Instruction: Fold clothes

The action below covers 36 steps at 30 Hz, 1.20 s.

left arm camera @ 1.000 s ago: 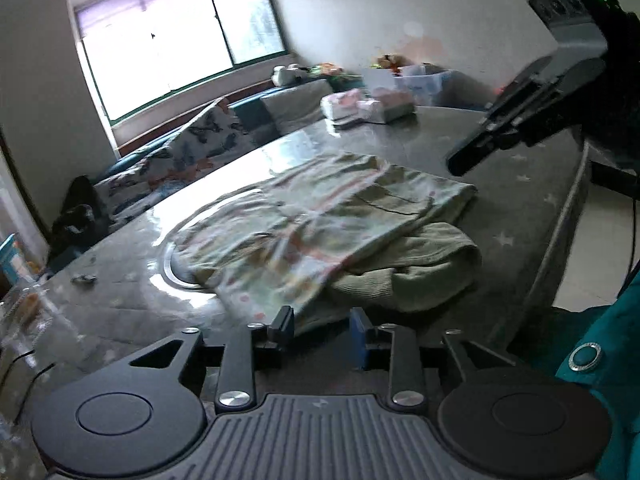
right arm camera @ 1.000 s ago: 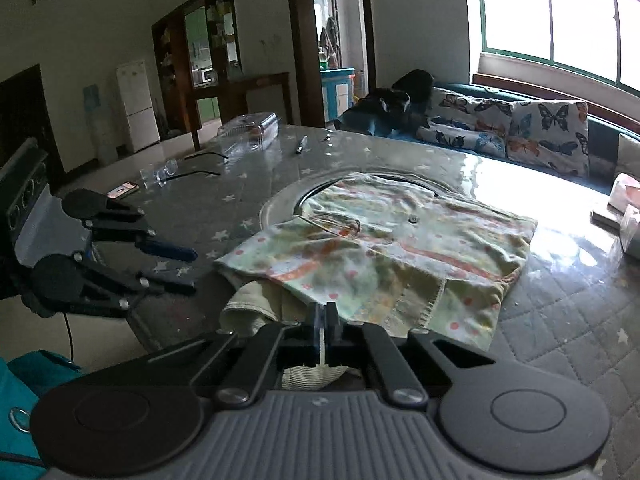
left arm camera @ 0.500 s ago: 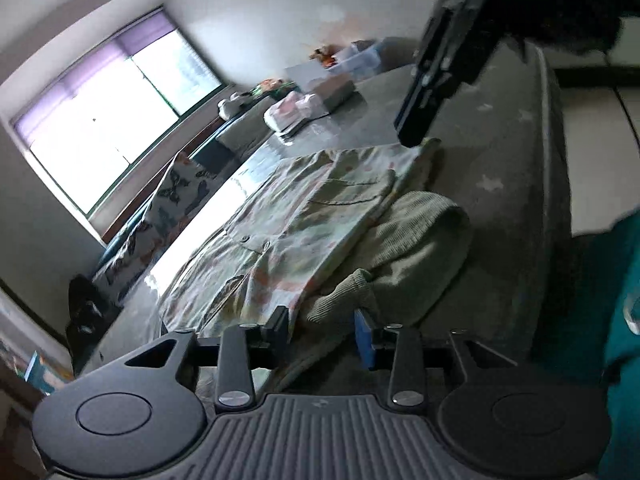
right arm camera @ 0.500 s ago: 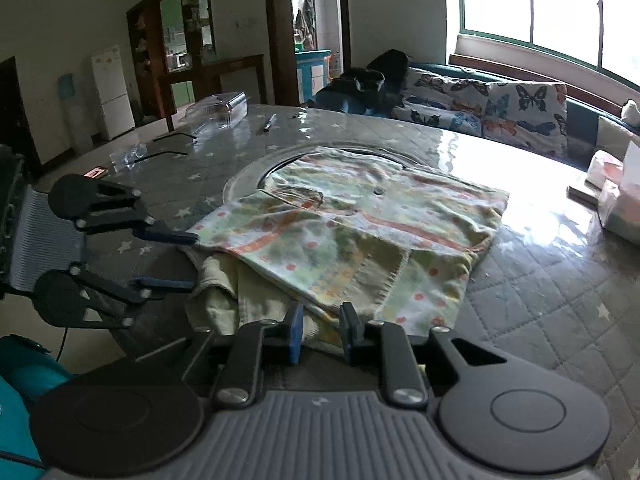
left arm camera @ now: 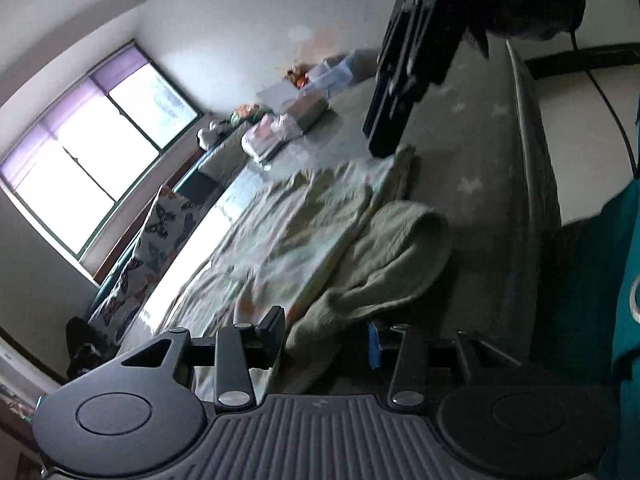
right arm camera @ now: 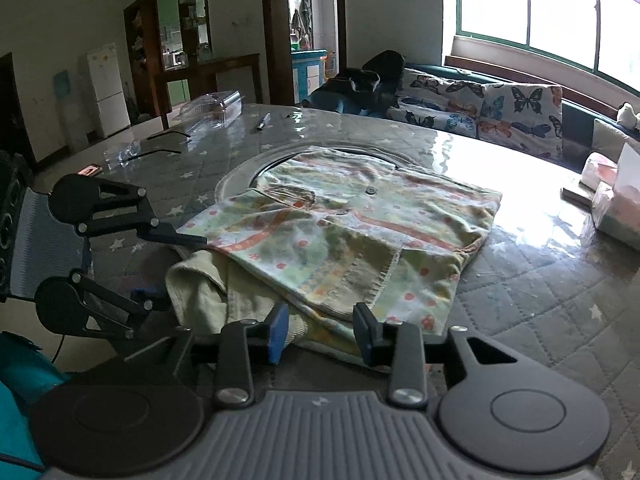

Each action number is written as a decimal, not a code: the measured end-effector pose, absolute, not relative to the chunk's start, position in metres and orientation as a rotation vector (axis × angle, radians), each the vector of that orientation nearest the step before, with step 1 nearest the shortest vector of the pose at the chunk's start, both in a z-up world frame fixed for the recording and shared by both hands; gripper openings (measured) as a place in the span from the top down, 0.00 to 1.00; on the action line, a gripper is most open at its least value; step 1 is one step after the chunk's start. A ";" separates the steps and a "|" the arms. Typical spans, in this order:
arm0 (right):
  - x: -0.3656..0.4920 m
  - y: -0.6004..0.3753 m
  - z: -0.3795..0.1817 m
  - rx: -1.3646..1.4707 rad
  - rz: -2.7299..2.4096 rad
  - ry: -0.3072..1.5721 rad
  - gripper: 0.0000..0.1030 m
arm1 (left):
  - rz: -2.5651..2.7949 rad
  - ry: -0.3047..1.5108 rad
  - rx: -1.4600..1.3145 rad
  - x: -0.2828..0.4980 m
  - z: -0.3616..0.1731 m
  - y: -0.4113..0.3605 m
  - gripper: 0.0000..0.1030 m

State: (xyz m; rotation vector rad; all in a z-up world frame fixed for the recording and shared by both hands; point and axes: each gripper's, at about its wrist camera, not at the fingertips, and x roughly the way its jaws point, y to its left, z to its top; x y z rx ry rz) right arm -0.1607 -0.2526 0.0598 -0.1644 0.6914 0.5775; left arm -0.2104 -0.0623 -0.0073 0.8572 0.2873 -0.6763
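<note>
A patterned pale-green shirt (right arm camera: 352, 236) lies flat on the quilted table (right arm camera: 540, 304), on top of a plain green knit garment (right arm camera: 200, 292). My right gripper (right arm camera: 322, 330) is open, its jaws straddling the shirt's near hem. My left gripper (left arm camera: 326, 336) is open, its jaws either side of the knit garment's (left arm camera: 384, 256) sleeve end and the shirt's (left arm camera: 296, 232) corner. The left gripper also shows in the right wrist view (right arm camera: 164, 264) at the clothes' left edge. The right gripper shows in the left wrist view (left arm camera: 404, 92), above the shirt's far corner.
Tissue packs and boxes (right arm camera: 612, 200) sit at the table's right side. A clear container (right arm camera: 212, 106), a pen (right arm camera: 262, 122) and cables lie at the far left. A butterfly-print sofa (right arm camera: 500, 108) runs under the window. The table edge (left arm camera: 532, 152) is near me.
My right gripper opened from shut on the hem and now straddles it. My left gripper tilted, moved in to the clothes' corner and opened wider.
</note>
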 end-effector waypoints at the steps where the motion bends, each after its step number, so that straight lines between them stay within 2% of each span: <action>1: -0.160 -0.253 0.059 -0.167 0.573 0.693 0.64 | -0.688 0.279 0.847 -0.210 -0.006 -0.063 0.59; 3: -0.159 -0.255 0.058 -0.171 0.570 0.699 0.64 | -0.708 0.272 0.819 -0.207 -0.002 -0.064 0.76; 6: -0.158 -0.255 0.055 -0.189 0.571 0.702 0.56 | -0.717 0.294 0.779 -0.198 0.002 -0.065 0.89; 8: -0.159 -0.254 0.054 -0.205 0.580 0.701 0.55 | -0.711 0.316 0.724 -0.190 0.009 -0.062 0.92; 13: -0.158 -0.248 0.050 -0.242 0.613 0.690 0.43 | -0.668 0.362 0.553 -0.166 0.036 -0.052 0.93; 15: -0.155 -0.242 0.049 -0.261 0.631 0.674 0.41 | -0.666 0.382 0.506 -0.156 0.042 -0.050 0.93; 20: -0.144 -0.224 0.046 -0.315 0.668 0.622 0.41 | -0.680 0.410 0.445 -0.144 0.050 -0.044 0.93; 23: -0.133 -0.214 0.041 -0.318 0.698 0.612 0.45 | -0.679 0.417 0.429 -0.144 0.052 -0.040 0.93; 24: -0.129 -0.211 0.039 -0.316 0.708 0.621 0.48 | -0.678 0.420 0.426 -0.145 0.051 -0.039 0.93; 26: -0.120 -0.206 0.035 -0.293 0.731 0.650 0.66 | -0.675 0.428 0.419 -0.146 0.051 -0.037 0.91; 27: -0.114 -0.205 0.034 -0.261 0.735 0.680 0.80 | -0.673 0.432 0.418 -0.148 0.050 -0.036 0.89; 28: -0.110 -0.206 0.034 -0.232 0.734 0.701 0.84 | -0.671 0.436 0.416 -0.150 0.050 -0.035 0.89; 31: -0.096 -0.214 0.040 -0.121 0.725 0.723 0.88 | -0.651 0.426 0.425 -0.160 0.048 -0.030 0.80; 33: -0.091 -0.217 0.046 -0.087 0.729 0.722 0.88 | -0.624 0.419 0.440 -0.169 0.046 -0.025 0.63; 35: -0.087 -0.219 0.052 -0.070 0.731 0.722 0.88 | -0.597 0.418 0.455 -0.175 0.042 -0.020 0.55; 36: -0.086 -0.219 0.054 -0.066 0.730 0.723 0.88 | -0.585 0.419 0.462 -0.178 0.040 -0.018 0.55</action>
